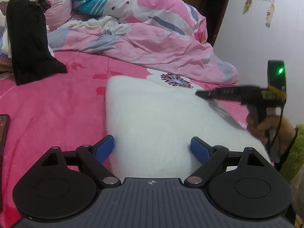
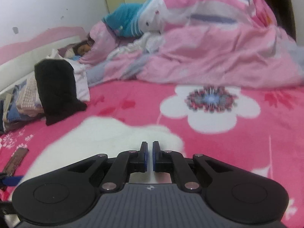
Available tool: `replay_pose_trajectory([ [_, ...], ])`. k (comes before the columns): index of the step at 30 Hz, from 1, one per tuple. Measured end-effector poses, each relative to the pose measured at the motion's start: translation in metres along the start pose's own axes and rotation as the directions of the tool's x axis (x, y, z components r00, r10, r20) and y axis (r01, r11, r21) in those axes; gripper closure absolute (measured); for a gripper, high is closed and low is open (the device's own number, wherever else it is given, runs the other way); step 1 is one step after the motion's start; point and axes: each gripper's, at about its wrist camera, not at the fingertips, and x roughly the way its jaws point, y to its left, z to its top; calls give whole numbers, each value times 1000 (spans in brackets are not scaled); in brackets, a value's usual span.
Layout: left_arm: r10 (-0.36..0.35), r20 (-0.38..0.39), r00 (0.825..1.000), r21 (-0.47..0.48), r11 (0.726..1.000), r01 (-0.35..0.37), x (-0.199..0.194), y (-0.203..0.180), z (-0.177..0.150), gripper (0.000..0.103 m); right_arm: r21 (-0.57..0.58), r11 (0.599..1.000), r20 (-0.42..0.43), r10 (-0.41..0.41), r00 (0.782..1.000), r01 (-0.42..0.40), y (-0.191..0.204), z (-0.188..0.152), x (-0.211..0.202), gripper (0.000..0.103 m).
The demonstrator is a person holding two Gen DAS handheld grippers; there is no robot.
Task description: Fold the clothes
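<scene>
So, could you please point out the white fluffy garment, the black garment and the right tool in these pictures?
white fluffy garment (image 1: pixel 152 117): left wrist view, middle of its fuzzy top surface.
black garment (image 1: pixel 28 41): left wrist view, centre of the draped cloth.
right tool (image 2: pixel 150 156): right wrist view, between its shut fingertips.

The folded white garment (image 1: pixel 152 117) looks like fuzzy, fleecy cloth, its surface soft and matt. Under it the bright pink flower-printed bedspread (image 1: pixel 57 102) is a plush, velvety fabric with a short nap. The crumpled pale pink quilt (image 1: pixel 155 43) is thin, smooth woven cloth, creased all over (faintly shiny on the folds). The black garment (image 1: pixel 28 38) draped over a pile is dull, matt cloth. The left gripper (image 1: pixel 152 148) has matt black plastic arms, ribbed blue rubbery pads (image 1: pixel 199 149), small bright metal pivot pins and a grooved grey plastic body.
</scene>
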Motion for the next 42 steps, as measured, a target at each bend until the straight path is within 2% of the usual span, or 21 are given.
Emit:
replay_pose_trajectory([
  [1,-2,1,1000,-3,1000,2,0,1,0,15,22,1000,9,2,1000,-2,-4,2,1,98],
  [4,-6,3,1000,-11,1000,6,-1,1,0,15,109,994,-43,-22,999,27,-23,-2,30,99],
  [7,-11,2,1000,-14,1000,11,-1,2,1,15,163,986,-57,-34,998,43,-34,-4,37,92],
  [11,-12,10,1000,-42,999,12,-6,9,3,15,129,989,6,-74,997,73,-25,5,-6,92],
  [13,7,44,999,-27,1000,-6,-12,9,5,15,118,992,38,-57,998,52,-17,7,-38,92],
  [16,17,110,994,41,999,-22,-21,2,10,17,96,995,51,-19,999,14,3,5,-70,92],
  [21,-44,162,986,204,979,10,-26,-24,18,19,47,998,21,45,999,-46,43,-13,-97,92],
  [23,-64,138,988,258,966,26,-21,-33,15,23,13,999,-7,45,999,-45,55,-27,-94,92],
  [25,-62,71,996,303,952,38,-11,-40,10,31,-16,1000,-76,5,997,-6,61,-46,-78,93],
  [26,-44,25,999,320,947,34,-3,-41,5,32,-27,1000,-75,-3,997,1,62,-56,-72,93],
  [28,-38,27,999,328,944,27,0,-39,-6,31,-26,1000,-62,-4,998,3,61,-67,-67,93],
  [33,-42,11,999,320,947,36,0,-37,-5,31,-5,1000,-70,-8,998,8,61,-66,-65,93],
  [38,-43,-30,999,300,953,50,-2,-38,11,30,48,999,-72,24,997,-21,51,-68,-67,93],
  [42,-45,-47,998,274,960,56,-1,-37,24,29,54,998,-68,15,998,-11,53,-69,-69,93],
])
